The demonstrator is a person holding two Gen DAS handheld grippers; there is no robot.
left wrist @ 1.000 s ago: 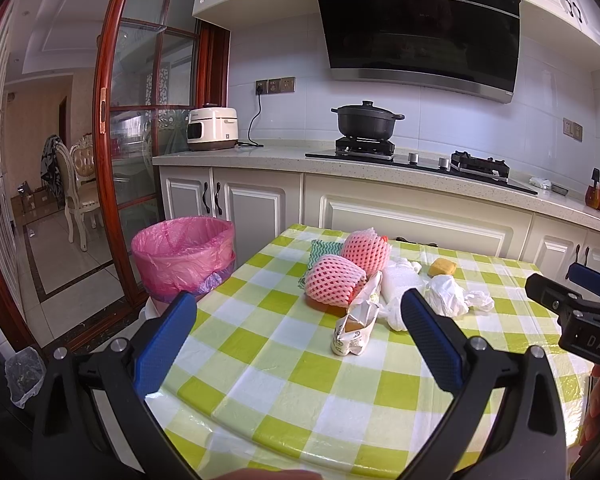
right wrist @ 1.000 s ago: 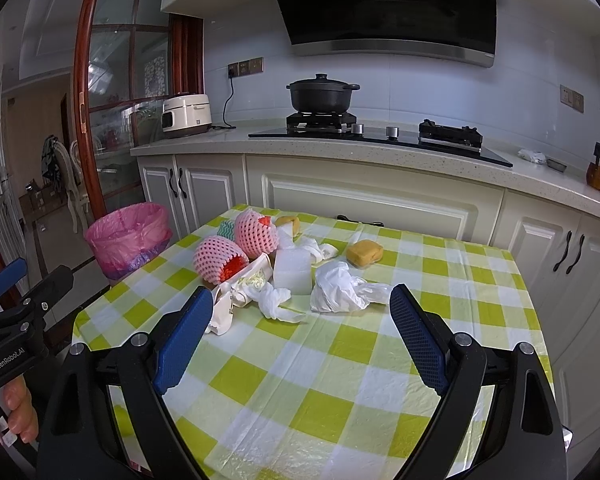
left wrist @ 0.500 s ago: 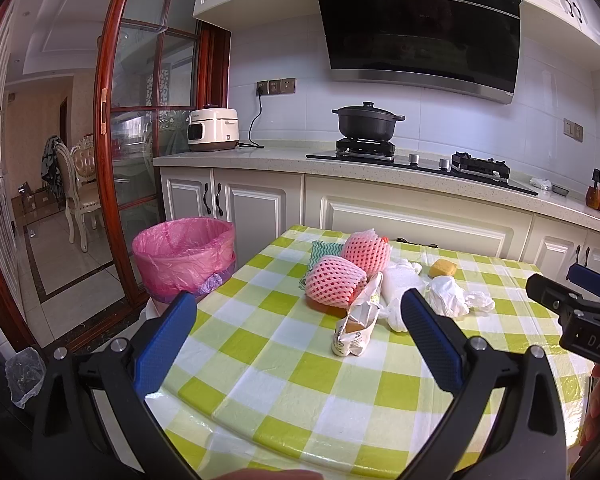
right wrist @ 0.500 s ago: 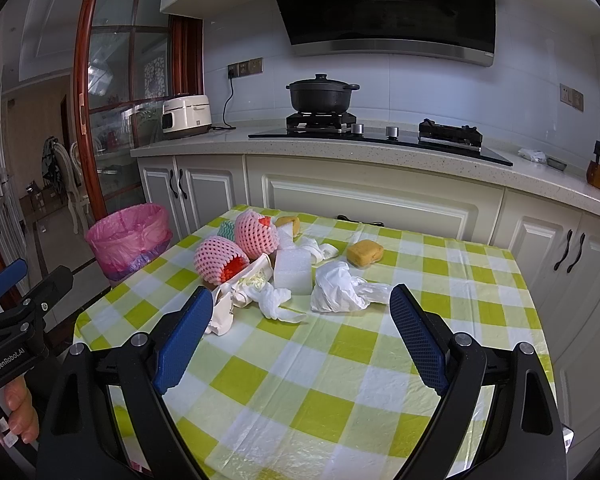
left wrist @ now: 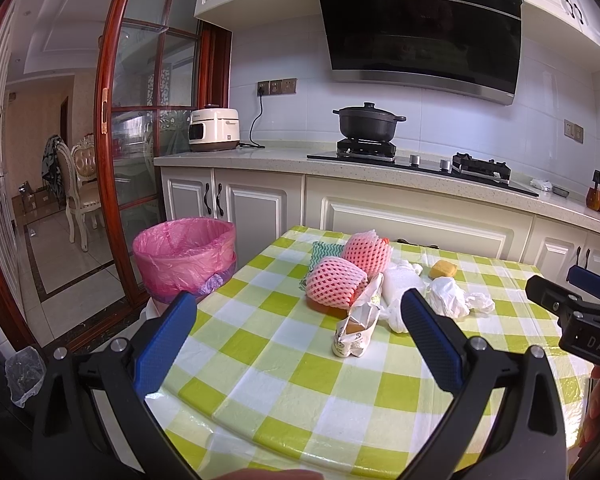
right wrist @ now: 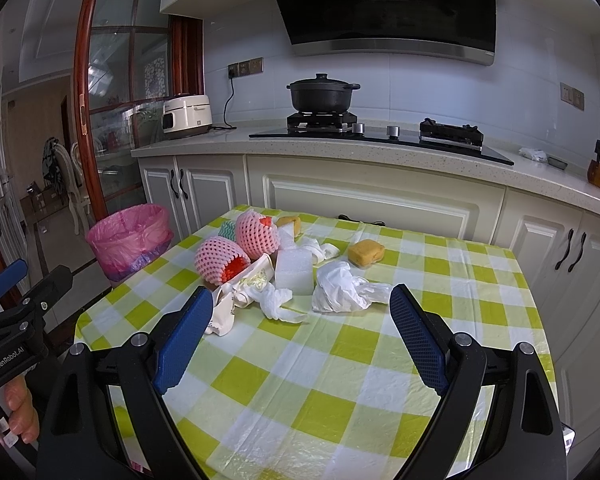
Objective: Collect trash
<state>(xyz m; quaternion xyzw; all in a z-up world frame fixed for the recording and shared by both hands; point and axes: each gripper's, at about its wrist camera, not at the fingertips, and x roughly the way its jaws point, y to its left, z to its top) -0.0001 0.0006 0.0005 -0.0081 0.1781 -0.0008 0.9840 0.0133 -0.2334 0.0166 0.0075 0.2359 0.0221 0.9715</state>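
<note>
Trash lies in a heap on the green-checked table (left wrist: 284, 364) (right wrist: 340, 360): two pink foam fruit nets (left wrist: 336, 280) (right wrist: 220, 258), a crumpled paper wrapper (left wrist: 358, 328) (right wrist: 224, 312), a white foam block (right wrist: 294, 270), crumpled white plastic (left wrist: 446, 298) (right wrist: 340, 288) and a yellow sponge (left wrist: 443, 269) (right wrist: 365, 253). A bin with a pink liner (left wrist: 186, 256) (right wrist: 130, 238) stands on the floor left of the table. My left gripper (left wrist: 298, 322) is open and empty, short of the heap. My right gripper (right wrist: 298, 320) is also open and empty, in front of the plastic.
Cream cabinets and a stone counter (left wrist: 284, 160) run behind the table, carrying a black pot (left wrist: 368, 122) on a hob and a rice cooker (left wrist: 214, 130). A red-framed glass door (left wrist: 112, 128) stands left of the bin. Each view shows the other gripper at its edge.
</note>
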